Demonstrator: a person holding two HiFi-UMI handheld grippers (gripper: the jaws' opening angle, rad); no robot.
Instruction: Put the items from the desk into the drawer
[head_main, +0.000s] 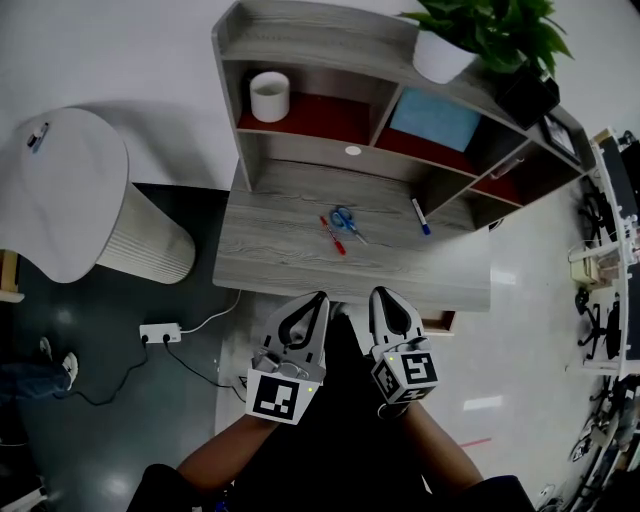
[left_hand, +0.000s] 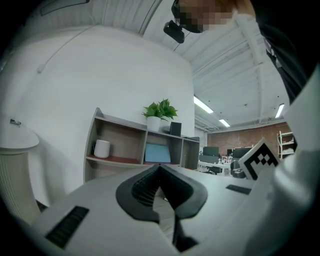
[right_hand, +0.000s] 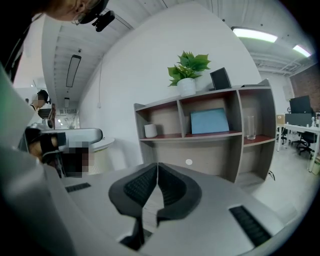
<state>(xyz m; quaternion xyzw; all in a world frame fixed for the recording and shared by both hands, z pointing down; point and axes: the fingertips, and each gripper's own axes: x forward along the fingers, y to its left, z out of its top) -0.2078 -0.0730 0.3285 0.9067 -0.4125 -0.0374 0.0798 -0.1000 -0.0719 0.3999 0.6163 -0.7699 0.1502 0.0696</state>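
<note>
On the grey wooden desk (head_main: 300, 250) lie a red pen (head_main: 332, 236), blue-handled scissors (head_main: 346, 222) and a blue-capped marker (head_main: 421, 217). Under the desk's front edge at the right a drawer (head_main: 440, 321) shows a corner. My left gripper (head_main: 321, 296) and right gripper (head_main: 376, 291) hang side by side just in front of the desk edge, below the items. Both are shut with nothing between their jaws, as the left gripper (left_hand: 159, 166) view and the right gripper (right_hand: 157, 165) view also show.
A shelf unit (head_main: 400, 110) stands at the desk's back with a white cup (head_main: 269, 96), a blue board (head_main: 434, 119) and a potted plant (head_main: 470, 35) on top. A white round table (head_main: 75, 190) stands left. A power strip (head_main: 160, 333) lies on the floor.
</note>
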